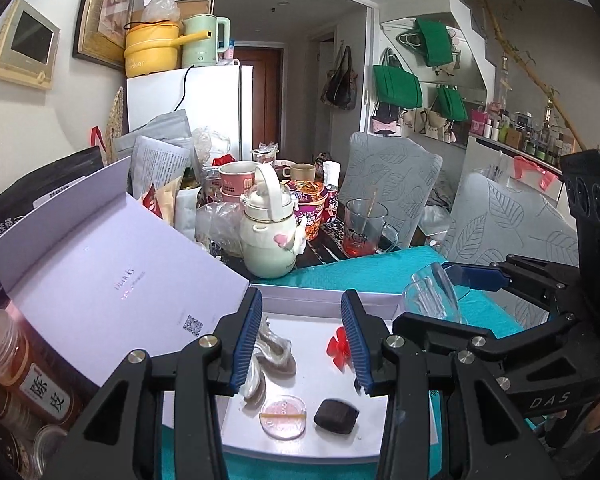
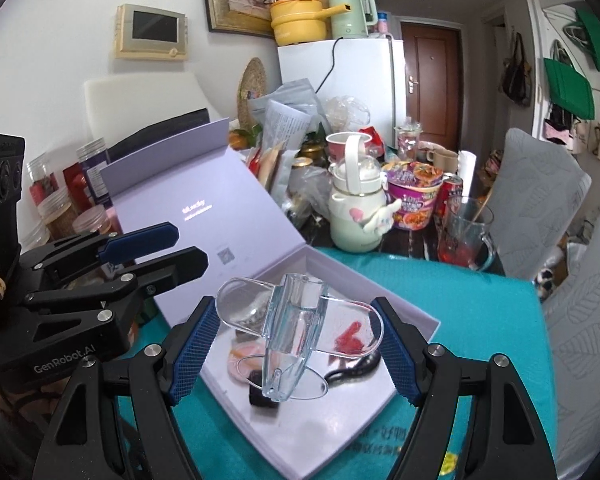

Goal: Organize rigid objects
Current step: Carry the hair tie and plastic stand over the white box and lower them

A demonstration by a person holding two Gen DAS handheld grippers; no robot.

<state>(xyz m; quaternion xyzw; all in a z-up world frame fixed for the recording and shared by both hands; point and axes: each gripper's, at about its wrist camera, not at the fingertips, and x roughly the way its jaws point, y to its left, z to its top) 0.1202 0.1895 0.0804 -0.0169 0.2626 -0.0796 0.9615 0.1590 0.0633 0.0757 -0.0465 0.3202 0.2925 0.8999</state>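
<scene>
My right tongs (image 2: 296, 344) grip a clear plastic stand (image 2: 296, 328), held above the open lilac box (image 2: 380, 412) on the teal surface (image 2: 480, 320). My left tongs (image 1: 300, 340) hang over the box, released, nothing between them.

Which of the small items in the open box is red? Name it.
The little red flower-shaped piece, lying near the box's far side. The round disc is clear pinkish, the rounded block is black, and the crumpled piece is silvery.
</scene>
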